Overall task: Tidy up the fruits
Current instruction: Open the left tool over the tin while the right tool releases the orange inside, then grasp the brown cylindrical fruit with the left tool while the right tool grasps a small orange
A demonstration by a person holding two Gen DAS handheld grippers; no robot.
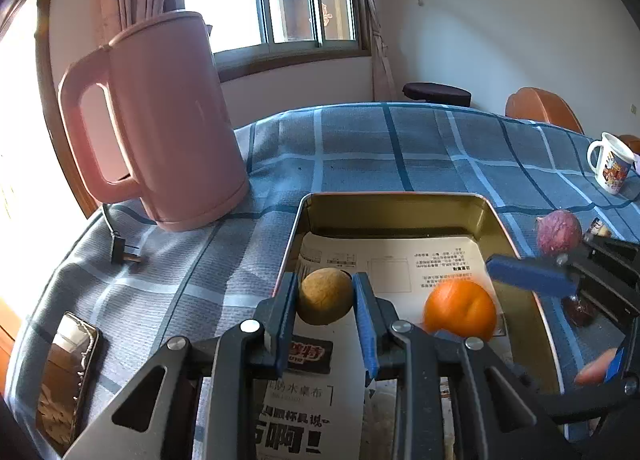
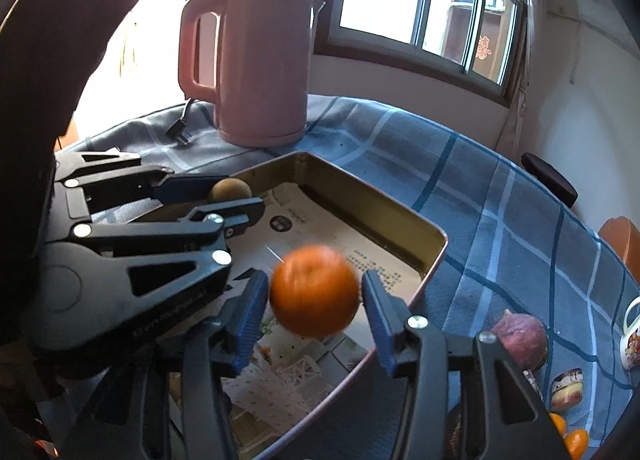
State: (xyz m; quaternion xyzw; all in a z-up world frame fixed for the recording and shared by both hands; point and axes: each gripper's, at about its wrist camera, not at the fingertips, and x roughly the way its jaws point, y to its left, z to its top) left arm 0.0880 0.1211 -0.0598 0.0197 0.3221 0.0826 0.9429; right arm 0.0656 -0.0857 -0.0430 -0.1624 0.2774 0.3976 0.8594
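Observation:
A gold tin tray (image 1: 392, 198) lined with printed paper lies on the blue checked tablecloth. My left gripper (image 1: 324, 286) is shut on a small brown round fruit (image 1: 325, 296) over the tray's near left part; both blue pads press its sides. The same fruit (image 2: 231, 189) shows in the right wrist view, between the left gripper's fingers (image 2: 192, 184). An orange (image 2: 315, 291), blurred, sits between the spread fingers of my right gripper (image 2: 314, 280), with a thin gap on each side. In the left wrist view the orange (image 1: 460, 310) is over the tray's right part, under a right finger (image 1: 528, 276).
A pink kettle (image 1: 160, 120) stands behind the tray at the left, its plug (image 1: 124, 252) on the cloth. A phone (image 1: 68, 376) lies near left. Right of the tray are a purple fruit (image 2: 520, 340), small oranges (image 2: 572, 440) and a mug (image 1: 610, 162).

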